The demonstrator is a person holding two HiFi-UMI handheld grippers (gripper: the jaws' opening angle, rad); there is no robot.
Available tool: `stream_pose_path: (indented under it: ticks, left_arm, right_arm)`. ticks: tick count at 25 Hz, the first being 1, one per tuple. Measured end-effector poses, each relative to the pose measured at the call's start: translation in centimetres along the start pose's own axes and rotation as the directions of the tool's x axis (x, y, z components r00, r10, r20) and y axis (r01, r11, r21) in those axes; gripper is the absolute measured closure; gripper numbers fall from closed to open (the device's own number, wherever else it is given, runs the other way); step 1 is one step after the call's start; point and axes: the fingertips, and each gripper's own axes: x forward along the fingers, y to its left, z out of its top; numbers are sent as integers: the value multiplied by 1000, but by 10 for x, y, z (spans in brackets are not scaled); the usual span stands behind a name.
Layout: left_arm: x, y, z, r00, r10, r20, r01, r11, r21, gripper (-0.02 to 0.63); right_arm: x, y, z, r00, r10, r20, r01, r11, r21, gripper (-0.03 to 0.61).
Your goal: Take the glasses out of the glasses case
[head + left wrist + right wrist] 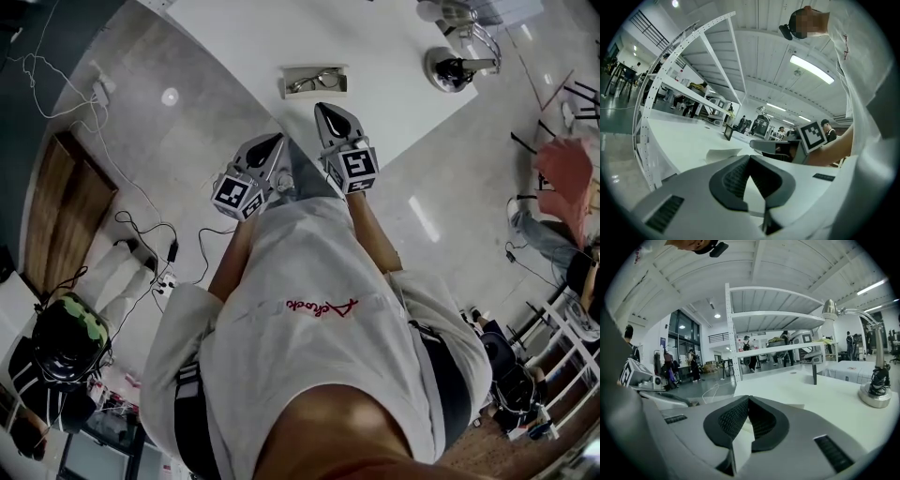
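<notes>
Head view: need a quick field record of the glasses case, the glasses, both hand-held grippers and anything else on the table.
glasses case: open, lying on the white table near its front edge
glasses: inside the case, not taken out yet
left hand-held gripper: jaws together, empty, at the table's edge, apart from the case
right hand-held gripper: jaws together, empty, over the table, pointing at the case, not touching it
desk lamp: on the table, right of the case

Red script on the white shirt [322,307] (upside down, illegible)
</notes>
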Motion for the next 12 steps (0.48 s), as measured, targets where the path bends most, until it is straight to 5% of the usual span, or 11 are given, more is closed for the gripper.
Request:
stream_pose_path:
  ticks: [12]
  left_arm:
    - [-4, 2, -2, 1000, 11, 4, -10, 1000, -13, 601]
  right_arm:
    - [55, -27, 2, 998, 27, -54, -30, 998, -51, 580]
